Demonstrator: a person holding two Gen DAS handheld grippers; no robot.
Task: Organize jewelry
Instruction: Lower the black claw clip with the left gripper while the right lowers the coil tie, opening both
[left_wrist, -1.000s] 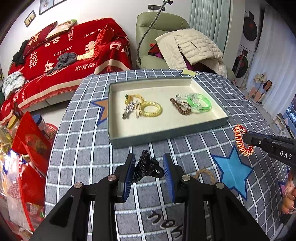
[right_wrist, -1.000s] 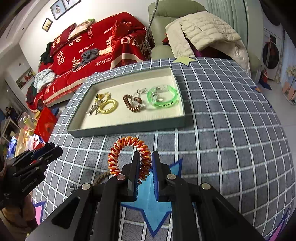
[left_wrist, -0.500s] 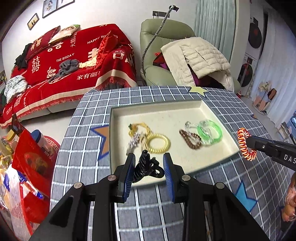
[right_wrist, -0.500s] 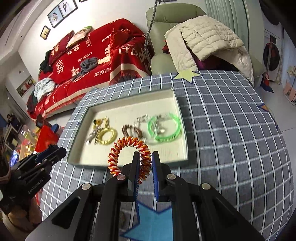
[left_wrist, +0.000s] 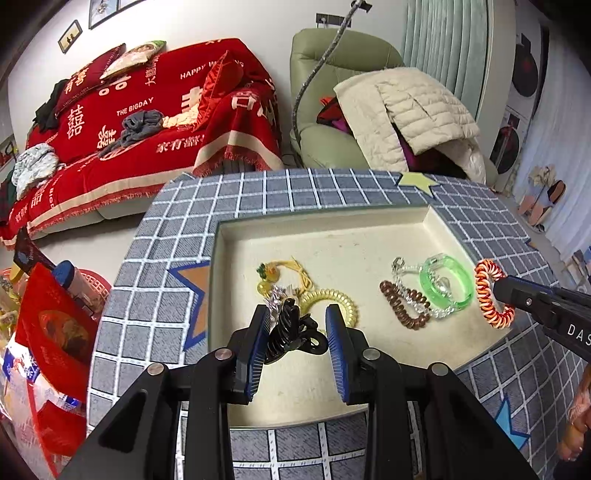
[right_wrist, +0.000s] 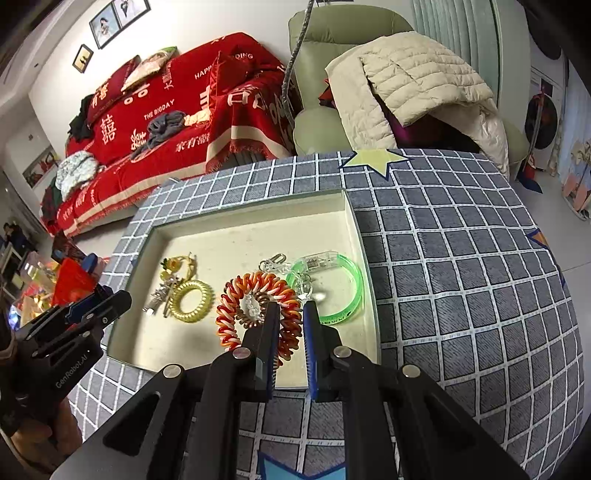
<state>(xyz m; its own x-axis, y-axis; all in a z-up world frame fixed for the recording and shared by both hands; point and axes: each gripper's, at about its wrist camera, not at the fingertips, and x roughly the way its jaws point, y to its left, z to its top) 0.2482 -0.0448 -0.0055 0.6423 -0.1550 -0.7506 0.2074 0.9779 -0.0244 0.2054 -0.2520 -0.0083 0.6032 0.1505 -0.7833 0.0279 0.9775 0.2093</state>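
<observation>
Both grippers hover over the tray (left_wrist: 436, 221), each loaded. Left gripper (left_wrist: 295, 325) holds a black claw clip (left_wrist: 291, 332) between its blue pads; the left pad presses the clip body, while contact at the right pad is not clearly visible, so how firm the hold is remains uncertain. Right gripper (right_wrist: 290, 314) is clamped on a red-orange-white spiral hair tie (right_wrist: 255, 310), pinched at its near-right arc; the rest of the loop hangs free above the tray floor.

Already lying in the tray: yellow spiral tie (left_wrist: 332, 299) with a yellow charm cluster (left_wrist: 273, 277) at left; brown spiral tie (left_wrist: 402, 306), clear bead chain (left_wrist: 410, 273) and green bangle (left_wrist: 447, 284) at right.

Handling judgement: spiral tie is light, springy, soft; it will probably bounce and roll a little on release, so a low drop suits it. Claw clip is rigid, light plastic, slippery on its curved teeth; best held across the flat sides of its body, not the sprung handles, which would open it.
</observation>
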